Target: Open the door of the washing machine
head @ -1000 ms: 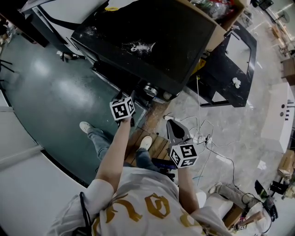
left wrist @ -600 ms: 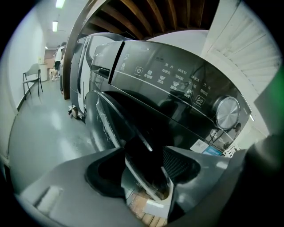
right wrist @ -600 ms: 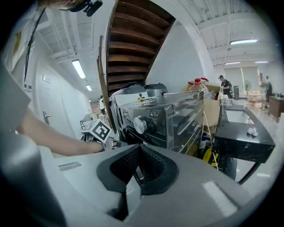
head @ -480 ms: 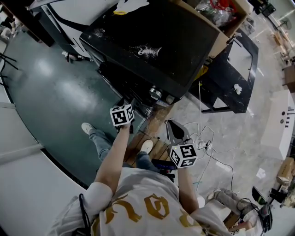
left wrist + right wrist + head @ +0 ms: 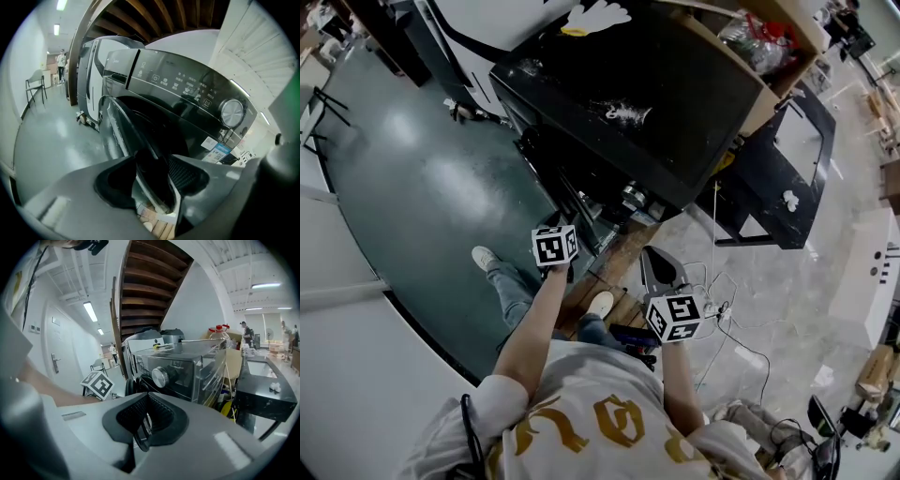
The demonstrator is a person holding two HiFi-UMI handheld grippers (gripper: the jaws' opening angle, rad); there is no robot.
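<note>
The black front-loading washing machine (image 5: 647,84) fills the upper middle of the head view. Its control panel and silver dial (image 5: 233,112) show in the left gripper view. The round door (image 5: 117,136) stands swung partly out from the front, seen edge-on. My left gripper (image 5: 157,180) is shut on the door's rim, and its marker cube (image 5: 554,246) sits just in front of the machine. My right gripper (image 5: 654,262) hangs lower right, away from the machine, shut with nothing in it. Its own view (image 5: 146,425) looks at the dial (image 5: 159,377).
The person stands on a wooden pallet (image 5: 623,295) by the machine's front. White cables and a power strip (image 5: 717,281) lie on the floor at right. A black table (image 5: 778,159) stands right of the machine, with a cardboard box (image 5: 759,47) beside it. A white appliance (image 5: 93,70) is further left.
My left gripper has drawn back a little toward the person with the door rim in it, and the door stands slightly further out. The right gripper has stayed in place.
</note>
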